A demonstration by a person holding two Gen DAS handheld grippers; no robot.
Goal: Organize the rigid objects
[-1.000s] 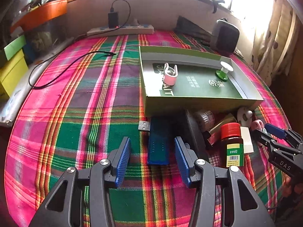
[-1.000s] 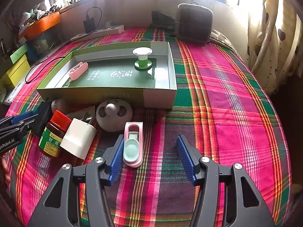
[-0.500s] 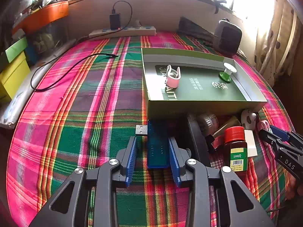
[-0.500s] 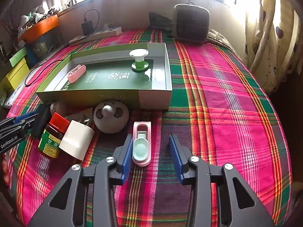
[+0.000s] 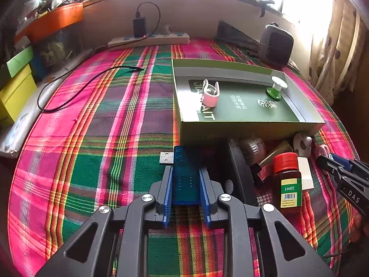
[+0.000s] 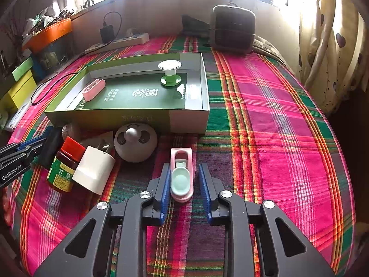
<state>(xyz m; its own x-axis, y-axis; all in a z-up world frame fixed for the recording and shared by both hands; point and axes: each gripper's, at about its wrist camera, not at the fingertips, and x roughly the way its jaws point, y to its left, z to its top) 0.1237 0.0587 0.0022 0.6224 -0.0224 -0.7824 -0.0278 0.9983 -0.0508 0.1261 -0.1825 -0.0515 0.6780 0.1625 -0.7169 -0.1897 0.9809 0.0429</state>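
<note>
At each view's lower centre, closing left gripper [image 5: 185, 184] fingers to pinch the blue USB stick [image 5: 184, 173], right gripper [image 6: 182, 180] fingers closing loosely around the pink case [image 6: 181, 175]; next, probably lifting both into the green box [image 5: 249, 128].

Blue USB device [image 5: 185, 180] flat on plaid, pink-mint clip [image 6: 181, 175] flat nearby

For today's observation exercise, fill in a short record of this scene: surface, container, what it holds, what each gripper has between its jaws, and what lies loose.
surface: plaid cloth
container: green box
in box: pink clip, green-based knob
left gripper: closing on blue USB device
right gripper: closing, pink-and-mint case between jaws, right pad apart
loose: red-capped bottle, white charger, round panda-faced item
</note>
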